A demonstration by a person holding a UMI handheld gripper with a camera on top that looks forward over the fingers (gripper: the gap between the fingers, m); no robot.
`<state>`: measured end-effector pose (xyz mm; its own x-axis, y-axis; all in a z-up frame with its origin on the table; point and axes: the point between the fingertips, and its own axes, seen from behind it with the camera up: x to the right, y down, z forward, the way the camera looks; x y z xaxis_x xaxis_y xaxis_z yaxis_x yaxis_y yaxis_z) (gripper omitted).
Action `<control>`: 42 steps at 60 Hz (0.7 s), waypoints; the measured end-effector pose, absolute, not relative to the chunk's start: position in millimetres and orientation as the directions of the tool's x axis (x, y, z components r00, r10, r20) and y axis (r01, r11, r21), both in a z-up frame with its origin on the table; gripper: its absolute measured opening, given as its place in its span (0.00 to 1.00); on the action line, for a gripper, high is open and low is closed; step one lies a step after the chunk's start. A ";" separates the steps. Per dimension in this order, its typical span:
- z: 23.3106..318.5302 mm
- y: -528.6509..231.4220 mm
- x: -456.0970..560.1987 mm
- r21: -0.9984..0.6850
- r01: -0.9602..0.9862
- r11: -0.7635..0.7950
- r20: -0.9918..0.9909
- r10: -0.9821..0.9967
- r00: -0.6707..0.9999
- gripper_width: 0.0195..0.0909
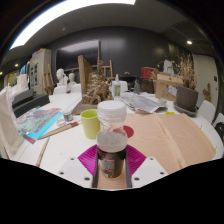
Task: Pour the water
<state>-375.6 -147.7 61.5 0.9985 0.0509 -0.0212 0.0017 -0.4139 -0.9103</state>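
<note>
A clear plastic bottle (112, 140) with a white cap and a dark label stands upright between my fingers, with dark liquid in its lower part. My gripper (112, 163) is shut on the bottle: both magenta pads (89, 160) press on its sides at label height. A yellow-green cup (91, 123) stands on the wooden table (165, 135) just ahead of the fingers, left of the bottle and close beside it. The bottle's base is hidden between the fingers.
A white cup (116, 89) and wooden models (97, 85) stand farther back on the table. Papers (146, 101) and a laptop (186, 98) lie at the right rear. A shiny sheet (42, 124) lies at the left. Chairs and shelves line the room behind.
</note>
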 end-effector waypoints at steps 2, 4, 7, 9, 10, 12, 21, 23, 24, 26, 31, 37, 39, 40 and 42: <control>62.4 -147.3 -376.4 -0.909 0.002 -0.416 -0.020 0.049 0.999 0.23; 62.1 -148.0 -375.6 -0.907 -0.001 -0.422 -0.022 0.046 0.999 0.20; 61.9 -148.3 -374.8 -0.903 0.002 -0.429 -0.017 0.041 0.999 0.15; 63.7 -147.6 -371.6 -0.902 0.010 -0.432 -0.006 0.035 0.999 0.12; 65.5 -146.9 -369.7 -0.901 0.016 -0.433 0.003 0.031 1.000 0.12; 67.5 -146.2 -365.0 -0.896 0.034 -0.442 0.025 0.025 0.999 0.12; 86.2 -137.7 -338.3 -0.872 0.081 -0.483 0.100 -0.015 0.995 0.12; 93.0 -132.6 -330.7 -0.869 0.100 -0.485 0.126 -0.021 0.992 0.12; 95.5 -130.3 -327.2 -0.870 0.106 -0.481 0.136 -0.027 0.990 0.12; 104.8 -122.4 -319.0 -0.870 0.125 -0.476 0.165 -0.043 0.985 0.12; 128.3 -99.8 -299.5 -0.859 0.208 -0.468 0.265 -0.059 0.962 0.12; 152.9 -65.5 -289.4 -0.816 0.366 -0.447 0.432 -0.050 0.901 0.12; 160.3 -53.6 -288.3 -0.787 0.435 -0.437 0.500 -0.040 0.865 0.12; 164.2 -48.0 -288.4 -0.770 0.470 -0.431 0.535 -0.036 0.844 0.12; 170.5 -36.8 -289.4 -0.729 0.541 -0.420 0.605 -0.025 0.796 0.12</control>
